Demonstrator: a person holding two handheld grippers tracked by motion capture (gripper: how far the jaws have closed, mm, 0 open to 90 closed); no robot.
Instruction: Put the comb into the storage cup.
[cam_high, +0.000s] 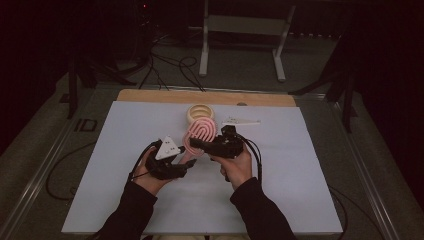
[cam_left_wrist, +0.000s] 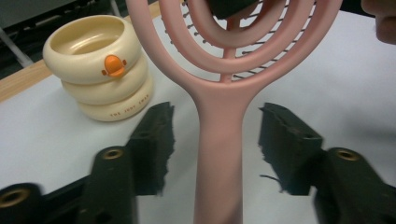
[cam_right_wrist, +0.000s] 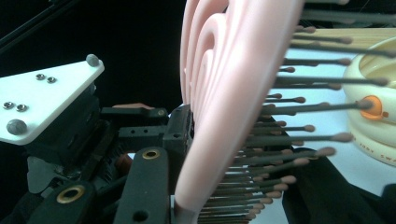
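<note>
Pink hairbrush (cam_high: 200, 133) held above tabletop middle, toward far edge. Your right gripper (cam_high: 199, 144) pinches brush head. Your left gripper (cam_left_wrist: 217, 140) spread, handle (cam_left_wrist: 218, 163) running straight between jaws, untouched. Handle axis lines up with left gripper; close there.

Left tool (cam_high: 186, 159) jaws spread wide; right tool (cam_high: 196, 143) jaws clamped; both hands raised, close together.

The cream ring stack (cam_high: 200, 112) is standing just behind the pink hairbrush (cam_high: 201, 133), blocking passage there; the white mat (cam_high: 125, 150) is lying open on both sides.
</note>
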